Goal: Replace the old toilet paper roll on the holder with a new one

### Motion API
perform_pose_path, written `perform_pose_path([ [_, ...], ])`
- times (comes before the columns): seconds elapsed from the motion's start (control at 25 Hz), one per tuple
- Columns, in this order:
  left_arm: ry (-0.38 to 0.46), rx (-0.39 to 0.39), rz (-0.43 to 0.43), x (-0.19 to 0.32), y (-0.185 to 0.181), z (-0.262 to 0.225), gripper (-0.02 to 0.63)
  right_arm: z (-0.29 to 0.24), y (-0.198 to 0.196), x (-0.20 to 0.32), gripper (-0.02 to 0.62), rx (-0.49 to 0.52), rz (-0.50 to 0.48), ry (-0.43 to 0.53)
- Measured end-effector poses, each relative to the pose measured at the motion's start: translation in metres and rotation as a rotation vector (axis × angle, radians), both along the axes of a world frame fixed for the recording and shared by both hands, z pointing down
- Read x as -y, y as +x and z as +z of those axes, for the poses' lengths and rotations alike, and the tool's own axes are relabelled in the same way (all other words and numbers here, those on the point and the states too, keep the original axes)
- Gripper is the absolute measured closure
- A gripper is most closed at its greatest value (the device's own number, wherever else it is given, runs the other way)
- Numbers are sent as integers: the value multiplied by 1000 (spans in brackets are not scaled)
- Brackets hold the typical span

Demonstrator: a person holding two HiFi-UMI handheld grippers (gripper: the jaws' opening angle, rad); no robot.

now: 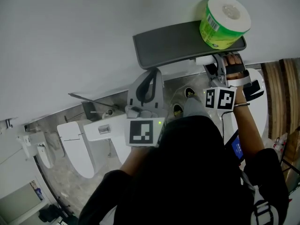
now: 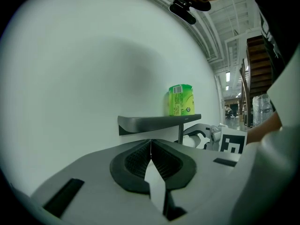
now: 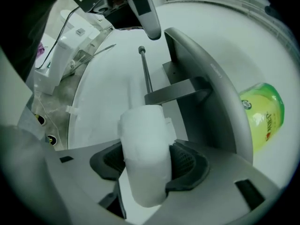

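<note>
The big white wall holds a gray holder shelf; the new roll in its green wrap sits on top of the shelf, apart from both grippers; a thin bare rod sits under the shelf. The left gripper has its fingers closed tight together with nothing in them; the right gripper, just under the shelf, squeezes the small white old roll between its two fingers, near the rod.
</note>
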State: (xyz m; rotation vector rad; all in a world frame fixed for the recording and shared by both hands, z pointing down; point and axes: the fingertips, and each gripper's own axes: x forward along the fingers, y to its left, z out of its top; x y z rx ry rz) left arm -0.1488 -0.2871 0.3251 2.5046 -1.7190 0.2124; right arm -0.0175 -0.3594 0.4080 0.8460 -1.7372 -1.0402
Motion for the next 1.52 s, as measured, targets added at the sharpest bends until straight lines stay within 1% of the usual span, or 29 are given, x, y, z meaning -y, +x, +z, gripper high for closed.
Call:
perform_pose_path([
  [0.12,6,0,-2,0,-2,-1,583,-3,4,-2,345,1,8,32],
  [0.32,13,7,8,0,-1,-3,583,-5,12,-3,348,-6,23,58],
  [0.48,28,7,11,1,-1,-6,583,-6,15,-2,348,-52,35,92],
  [0.68,43,3,16,0,-1,-10,583,-6,17,-2,348,-73,44,113],
  [0.88,58,2,13,-4,-4,-13,583,-8,18,-3,350,-116,49,147],
  [1.12,65,1,20,-7,-2,-15,583,-9,14,3,351,-190,82,174],
  [1.36,78,0,24,-9,1,-19,583,-12,18,0,353,-180,89,202],
  [1.52,78,10,34,-10,3,-19,583,3,20,-4,354,-164,87,240],
])
